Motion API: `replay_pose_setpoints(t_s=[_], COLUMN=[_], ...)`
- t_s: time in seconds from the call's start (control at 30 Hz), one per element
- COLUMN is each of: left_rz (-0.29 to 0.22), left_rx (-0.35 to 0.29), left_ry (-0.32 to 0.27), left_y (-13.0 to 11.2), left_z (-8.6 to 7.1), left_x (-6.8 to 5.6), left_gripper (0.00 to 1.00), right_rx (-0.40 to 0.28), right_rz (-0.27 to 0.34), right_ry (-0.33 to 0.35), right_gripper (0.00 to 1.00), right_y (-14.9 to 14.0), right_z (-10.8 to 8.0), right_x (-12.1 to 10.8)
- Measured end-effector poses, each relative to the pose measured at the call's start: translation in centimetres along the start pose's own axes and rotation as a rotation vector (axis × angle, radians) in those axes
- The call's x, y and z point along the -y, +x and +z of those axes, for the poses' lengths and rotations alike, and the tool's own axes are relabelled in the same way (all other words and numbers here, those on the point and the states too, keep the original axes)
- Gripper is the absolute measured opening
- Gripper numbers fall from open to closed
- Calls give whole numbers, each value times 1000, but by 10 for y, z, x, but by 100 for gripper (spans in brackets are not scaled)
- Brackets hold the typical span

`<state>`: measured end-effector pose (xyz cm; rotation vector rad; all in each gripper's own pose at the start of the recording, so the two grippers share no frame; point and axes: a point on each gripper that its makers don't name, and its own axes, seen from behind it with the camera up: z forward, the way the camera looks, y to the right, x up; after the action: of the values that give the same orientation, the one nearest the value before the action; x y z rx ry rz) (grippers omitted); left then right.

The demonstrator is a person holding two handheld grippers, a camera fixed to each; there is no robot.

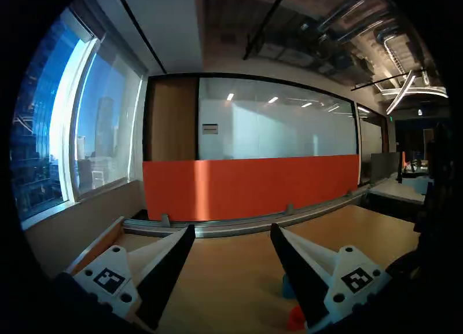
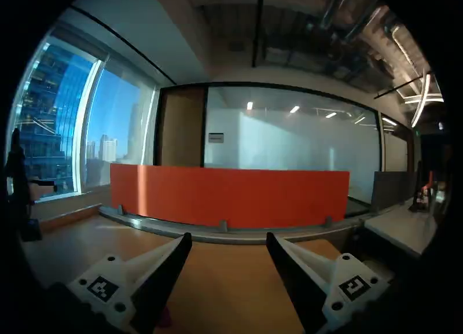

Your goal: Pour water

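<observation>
1. Left gripper (image 1: 231,227): jaws spread, empty, held level over the desk (image 1: 231,276), probably poised before any grab.
2. Right gripper (image 2: 228,235): jaws also spread, pinching nothing.
3. A blue thing (image 1: 284,287) and a red thing (image 1: 296,320) sit low beside the left gripper's right jaw. They may be the pouring vessels, but they are too cut off to tell.

An orange divider panel (image 1: 249,186) stands along the far edge of a wooden desk top (image 1: 231,276). A grey rail (image 1: 231,225) runs along the panel's foot. Behind the panel rises a glass wall (image 1: 278,125) bearing a small sign (image 1: 210,128). A wooden door panel (image 1: 173,120) stands at the glass's left edge. Left of the panel, windows (image 1: 98,143) show high-rise buildings. Right of the panel sits a white desk (image 1: 399,190). Above and right of it hang ceiling light strips (image 1: 405,91).
</observation>
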<state>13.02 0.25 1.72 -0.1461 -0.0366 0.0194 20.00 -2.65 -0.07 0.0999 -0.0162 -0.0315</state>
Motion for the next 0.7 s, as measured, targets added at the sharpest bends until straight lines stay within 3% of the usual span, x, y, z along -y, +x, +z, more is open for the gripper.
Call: replay_pose_setpoints(t_s=[0.27, 0.47, 0.7], left_rz=[24, 27, 19], left_rx=[-2, -1, -10], left_ry=[-94, -164, -268], left_y=[6, 10, 21], left_z=[1, 1, 0], left_x=[-19, -35, -55], left_gripper=[97, 97, 97], right_rx=[11, -2, -6], right_rz=[0, 8, -29], right_ry=[138, 294, 454], right_gripper=[99, 99, 99], right_y=[-1, 11, 19], right_z=[0, -8, -20], right_x=[29, 69, 108])
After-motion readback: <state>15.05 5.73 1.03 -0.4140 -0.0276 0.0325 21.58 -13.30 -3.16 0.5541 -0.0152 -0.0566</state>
